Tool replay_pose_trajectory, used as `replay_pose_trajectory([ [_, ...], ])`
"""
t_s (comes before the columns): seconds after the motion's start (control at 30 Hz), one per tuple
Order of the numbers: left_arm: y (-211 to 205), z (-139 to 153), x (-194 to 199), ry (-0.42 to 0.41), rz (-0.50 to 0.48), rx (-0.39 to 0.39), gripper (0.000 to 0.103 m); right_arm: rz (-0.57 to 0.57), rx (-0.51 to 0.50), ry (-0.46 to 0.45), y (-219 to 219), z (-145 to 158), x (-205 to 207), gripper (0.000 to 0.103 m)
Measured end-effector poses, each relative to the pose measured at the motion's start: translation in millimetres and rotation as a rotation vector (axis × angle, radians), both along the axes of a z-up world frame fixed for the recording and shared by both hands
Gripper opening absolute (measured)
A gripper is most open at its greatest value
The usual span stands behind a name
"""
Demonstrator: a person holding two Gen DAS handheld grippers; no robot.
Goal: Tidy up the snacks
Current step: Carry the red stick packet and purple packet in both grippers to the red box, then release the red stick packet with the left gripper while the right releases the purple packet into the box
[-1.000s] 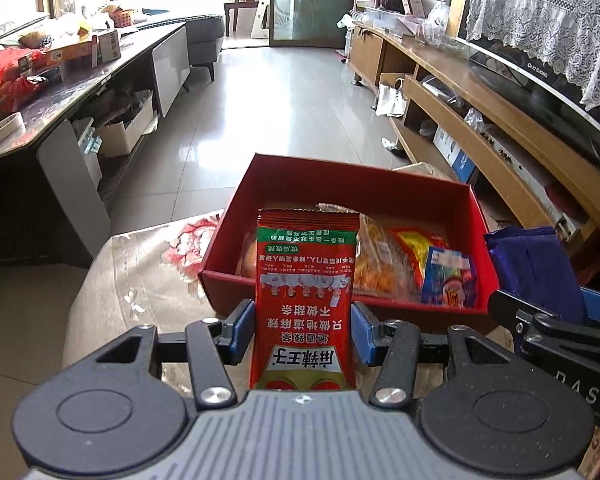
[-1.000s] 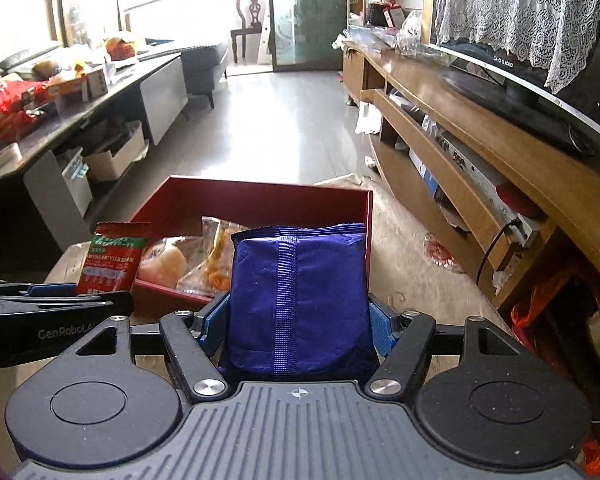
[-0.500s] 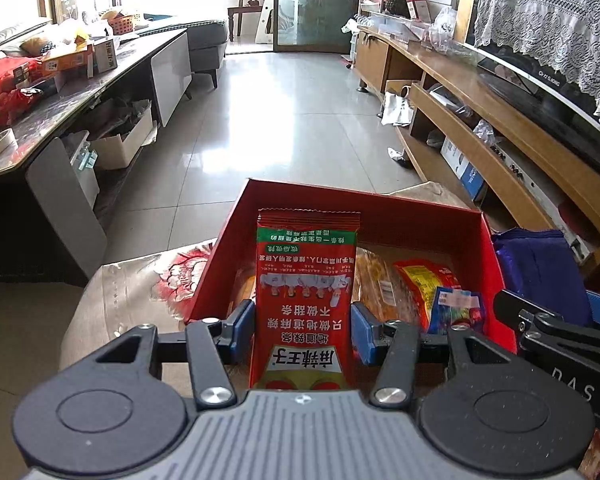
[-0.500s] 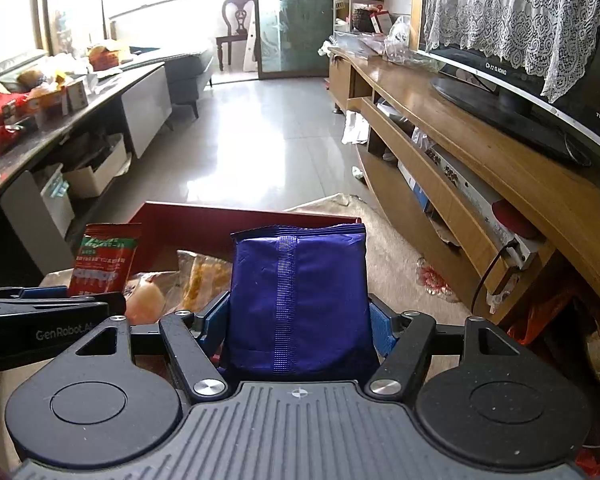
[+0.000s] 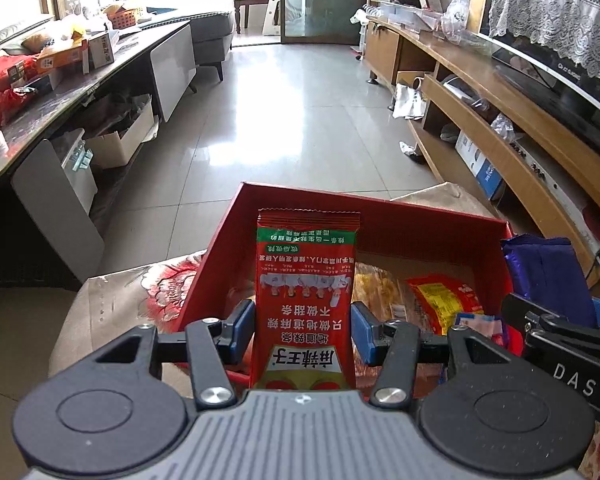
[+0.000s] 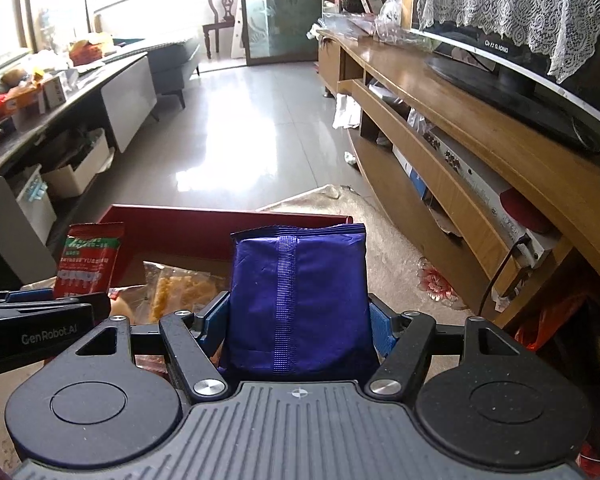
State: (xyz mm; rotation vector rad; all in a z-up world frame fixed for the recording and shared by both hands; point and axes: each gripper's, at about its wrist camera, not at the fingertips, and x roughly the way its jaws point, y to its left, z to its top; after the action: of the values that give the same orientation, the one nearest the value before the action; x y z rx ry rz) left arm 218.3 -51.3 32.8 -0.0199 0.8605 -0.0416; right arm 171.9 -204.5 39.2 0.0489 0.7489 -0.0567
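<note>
My left gripper (image 5: 302, 330) is shut on a tall red and green snack packet (image 5: 306, 280), held upright over the near left part of the open red box (image 5: 420, 216). Inside the box lie a clear bag of yellow snacks (image 5: 376, 292) and a red and yellow packet (image 5: 444, 300). My right gripper (image 6: 298, 320) is shut on a blue foil bag (image 6: 298, 292), upright above the box's (image 6: 220, 220) near right side. The blue bag (image 5: 548, 276) shows at the right of the left wrist view, the red packet (image 6: 88, 260) at the left of the right wrist view.
The box rests on a beige cloth with red flowers (image 5: 140, 300). A long wooden TV cabinet (image 6: 480, 152) with a television (image 6: 540, 60) runs along the right. A dark counter piled with goods (image 5: 60, 76) lines the left. Tiled floor (image 5: 292, 112) stretches ahead.
Both grippers have moved forward over the red box with their packets still held; the box now lies closer and lower in both views.
</note>
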Motion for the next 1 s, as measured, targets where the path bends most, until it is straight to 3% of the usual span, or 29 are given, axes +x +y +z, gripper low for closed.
replay_pose_trajectory([
  [0.5, -3.3, -16.2, 34.4, 0.017, 0.031, 0.022, 0.048, 0.040, 0.020, 0.039, 5.1, -19.3, 31.3, 0.075],
  [1.0, 2.9, -12.9, 33.9, 0.024, 0.034, -0.003, 0.049, 0.051, 0.043, 0.034, 4.6, -19.3, 36.7, 0.078],
])
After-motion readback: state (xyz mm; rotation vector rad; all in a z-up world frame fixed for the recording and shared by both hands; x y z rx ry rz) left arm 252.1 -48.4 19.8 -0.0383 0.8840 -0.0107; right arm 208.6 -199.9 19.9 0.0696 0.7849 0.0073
